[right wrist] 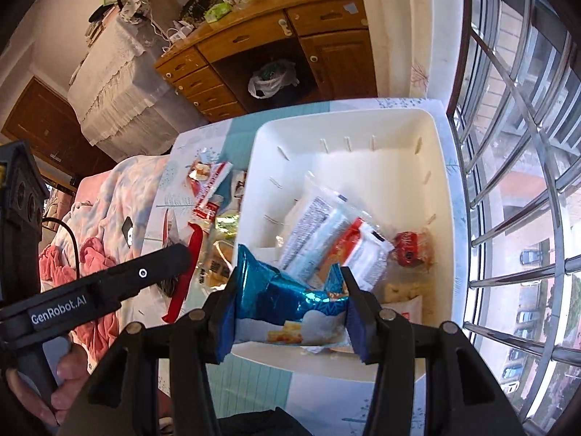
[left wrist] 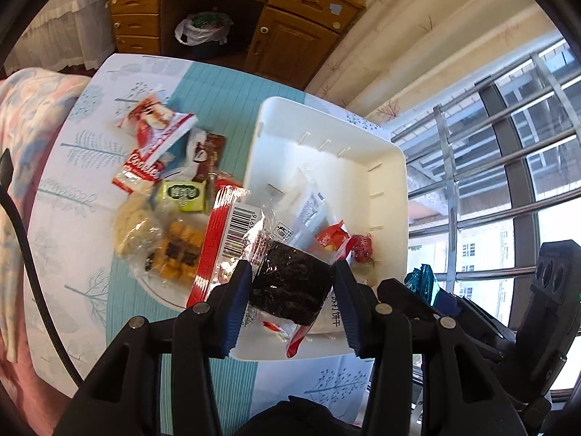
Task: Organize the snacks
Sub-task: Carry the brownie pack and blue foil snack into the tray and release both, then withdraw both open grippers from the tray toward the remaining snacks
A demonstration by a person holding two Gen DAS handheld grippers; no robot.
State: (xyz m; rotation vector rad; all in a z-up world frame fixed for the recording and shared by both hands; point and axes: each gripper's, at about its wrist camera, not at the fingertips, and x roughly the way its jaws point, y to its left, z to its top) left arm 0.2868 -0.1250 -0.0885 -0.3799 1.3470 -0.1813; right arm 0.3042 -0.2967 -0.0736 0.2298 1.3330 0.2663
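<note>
L tongs: our left gripper (left wrist: 292,285) pinches a dark brown cake in a clear wrapper with red trim and a barcode (left wrist: 290,287); both blue pads press its sides, w/ the pack tilted and its red end sticking up-left past the pads.
R tongs: our right gripper (right wrist: 288,303) pinches a shiny blue-and-white foil snack bag (right wrist: 287,301); the bag is crumpled between the blue pads.
Bin: white rectangular plastic bin (right wrist: 445,196) sits under and ahead of both tongs, on a teal-and-white patterned tablecloth (left wrist: 72,167).
In bin: ahead of R tongs we see a white printed sachet (right wrist: 316,229), a red-and-white packet (right wrist: 363,250) partly over it, and a small red-wrapped sweet (right wrist: 410,250) to the right; a pale cracker pack (right wrist: 403,292) lies just right of the R pads.
Loose pile: left of L tongs, outside the bin, lie a yellow cake in clear film (left wrist: 174,250), a green-and-yellow square packet (left wrist: 185,196), a red-and-white "Cookies" pack (left wrist: 143,172) and a brown-and-white sachet (left wrist: 207,152), touching or overlapping.
Other hand: in the right wrist view the L tool body shows lower left, w/ fingers (right wrist: 69,370) around its handle.
Beyond: wooden desk with drawers (left wrist: 232,3), far ahead of the tongs.
</note>
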